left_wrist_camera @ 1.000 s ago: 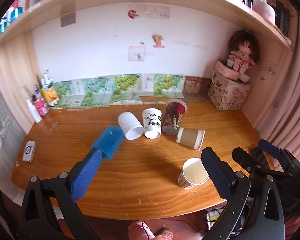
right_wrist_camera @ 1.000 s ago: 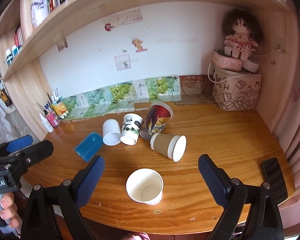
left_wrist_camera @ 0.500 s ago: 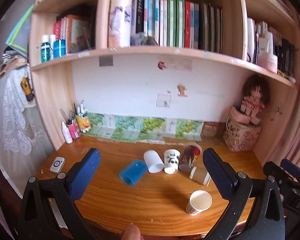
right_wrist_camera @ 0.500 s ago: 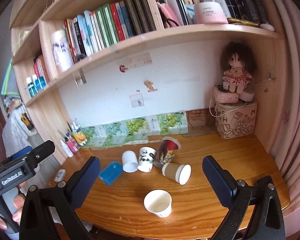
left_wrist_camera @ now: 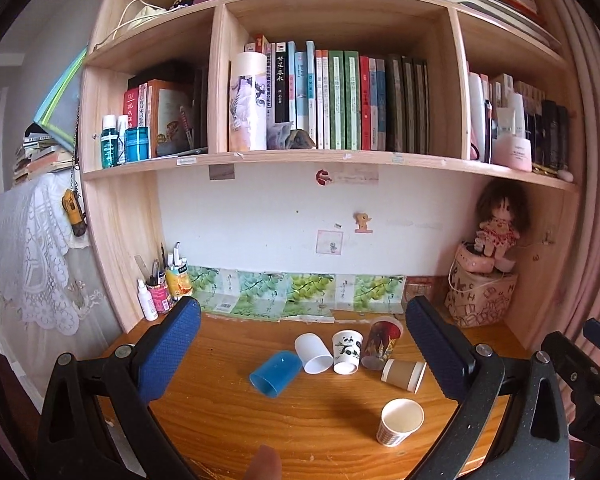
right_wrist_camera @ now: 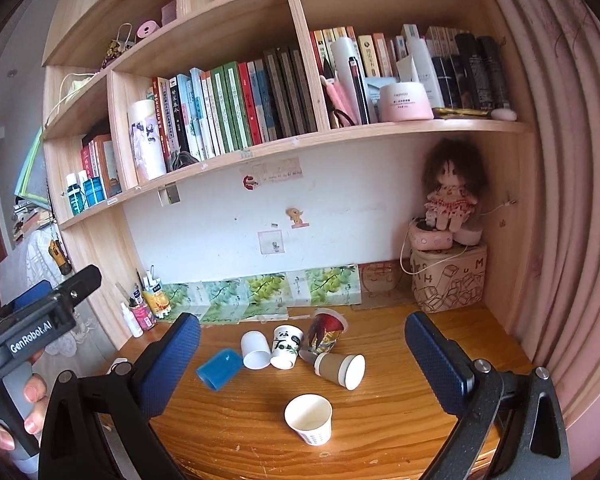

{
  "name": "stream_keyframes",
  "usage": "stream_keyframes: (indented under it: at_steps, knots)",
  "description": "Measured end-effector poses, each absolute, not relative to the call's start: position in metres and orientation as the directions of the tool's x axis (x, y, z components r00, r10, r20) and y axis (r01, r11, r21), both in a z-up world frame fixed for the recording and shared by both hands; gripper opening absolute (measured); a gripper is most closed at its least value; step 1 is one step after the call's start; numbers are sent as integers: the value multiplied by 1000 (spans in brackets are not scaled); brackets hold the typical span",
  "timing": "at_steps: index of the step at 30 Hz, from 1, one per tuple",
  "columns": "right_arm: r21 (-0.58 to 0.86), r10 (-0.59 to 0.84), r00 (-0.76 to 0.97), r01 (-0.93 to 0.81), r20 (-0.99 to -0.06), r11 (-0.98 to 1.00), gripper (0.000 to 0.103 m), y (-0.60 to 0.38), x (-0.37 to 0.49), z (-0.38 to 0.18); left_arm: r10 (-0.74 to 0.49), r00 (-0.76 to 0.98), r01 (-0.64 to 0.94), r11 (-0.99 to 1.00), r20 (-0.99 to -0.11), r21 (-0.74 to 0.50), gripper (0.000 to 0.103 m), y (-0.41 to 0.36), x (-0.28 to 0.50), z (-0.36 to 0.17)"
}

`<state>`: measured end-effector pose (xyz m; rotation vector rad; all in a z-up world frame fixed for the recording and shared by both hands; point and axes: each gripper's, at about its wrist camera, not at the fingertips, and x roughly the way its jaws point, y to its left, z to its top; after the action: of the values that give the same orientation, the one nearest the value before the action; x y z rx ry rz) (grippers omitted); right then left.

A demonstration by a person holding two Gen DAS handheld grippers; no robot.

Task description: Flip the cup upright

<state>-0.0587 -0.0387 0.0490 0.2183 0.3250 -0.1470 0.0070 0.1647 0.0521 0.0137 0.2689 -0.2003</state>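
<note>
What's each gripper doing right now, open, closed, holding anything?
Left gripper: open, holding nothing, held back above the desk.
Right gripper: open, holding nothing, also clear of the cups.

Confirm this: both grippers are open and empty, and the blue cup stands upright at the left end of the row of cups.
Not quite. The blue cup lies on its side, as the right wrist view shows. The left gripper and right gripper are indeed open and empty.

A wooden desk [left_wrist_camera: 220, 412] carries six cups. One paper cup [left_wrist_camera: 401, 427] stands upright near the front; blue [left_wrist_camera: 276, 373], white [left_wrist_camera: 313, 353], panda [left_wrist_camera: 347, 351], red [left_wrist_camera: 381, 343] and brown [left_wrist_camera: 403, 375] cups lie tipped behind it.
</note>
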Motion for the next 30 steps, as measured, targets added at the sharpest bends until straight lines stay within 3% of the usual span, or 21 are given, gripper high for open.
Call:
stream_keyframes:
  at_steps: [30]
  knots:
    - [182, -86, 946, 148, -311, 972, 103, -12, -77, 41, -211, 913, 196, 977, -349, -78, 102, 167, 4, 34]
